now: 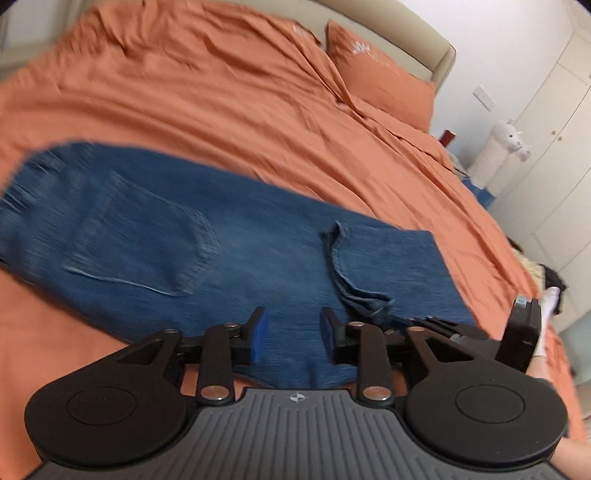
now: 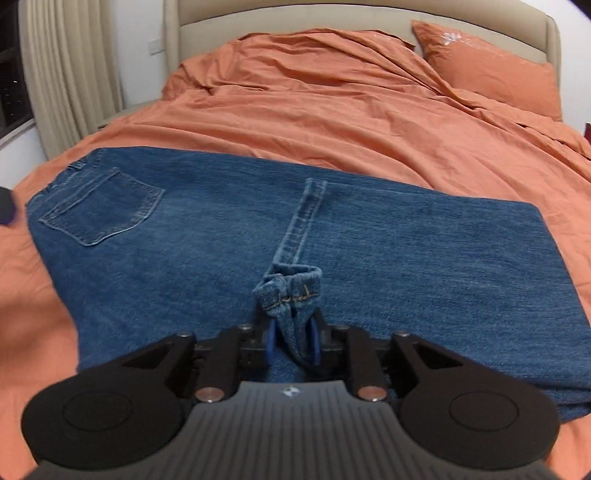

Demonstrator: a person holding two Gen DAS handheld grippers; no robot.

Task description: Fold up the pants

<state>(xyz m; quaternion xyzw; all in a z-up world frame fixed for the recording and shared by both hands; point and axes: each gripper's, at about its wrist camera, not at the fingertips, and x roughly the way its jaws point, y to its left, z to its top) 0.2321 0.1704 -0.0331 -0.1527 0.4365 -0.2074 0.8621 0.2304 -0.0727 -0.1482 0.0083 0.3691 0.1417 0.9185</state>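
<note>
Blue jeans (image 2: 221,236) lie folded on an orange bedspread, back pocket (image 2: 103,210) at the left, and they also show in the left wrist view (image 1: 221,258). My right gripper (image 2: 293,339) is shut on the bunched leg hem (image 2: 291,291) near the jeans' front edge. The hem strip runs away across the denim. My left gripper (image 1: 294,332) is open and empty, just above the jeans' near edge. The right gripper also shows in the left wrist view (image 1: 436,328) at the right, beside the hem (image 1: 365,299).
The orange bedspread (image 2: 332,118) is wrinkled, with a pillow (image 2: 491,70) at the back right against a beige headboard (image 2: 295,18). Curtains (image 2: 70,70) hang at the left. A white plush toy (image 1: 502,155) and cupboards (image 1: 554,129) stand beyond the bed's right side.
</note>
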